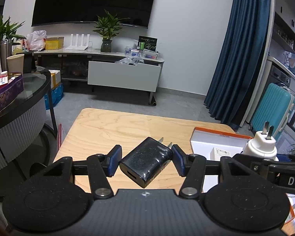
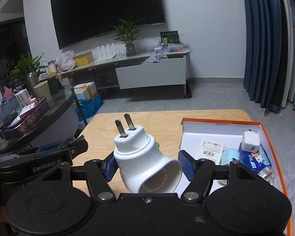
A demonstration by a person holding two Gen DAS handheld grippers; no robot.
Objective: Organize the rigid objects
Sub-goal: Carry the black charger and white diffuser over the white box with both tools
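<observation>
My left gripper (image 1: 146, 160) is shut on a black USB wall charger (image 1: 147, 161), held above the wooden table (image 1: 108, 129) with its two prongs pointing away. In the right wrist view my right gripper (image 2: 147, 167) is shut on a white plug-in adapter (image 2: 145, 157) with two prongs up. That adapter (image 1: 260, 147) also shows at the right of the left wrist view. An orange-rimmed white box (image 2: 222, 123) lies on the table to the right, holding a small white charger (image 2: 249, 140), a blue pack (image 2: 253, 159) and a label card (image 2: 210, 147).
The left gripper's body (image 2: 39, 161) sits at the left of the right wrist view. A round glass table (image 1: 29, 90) with a purple tray stands to the left. Beyond are a TV cabinet (image 1: 123, 74) with an open drawer, blue curtains (image 1: 241, 59) and a teal suitcase (image 1: 273, 106).
</observation>
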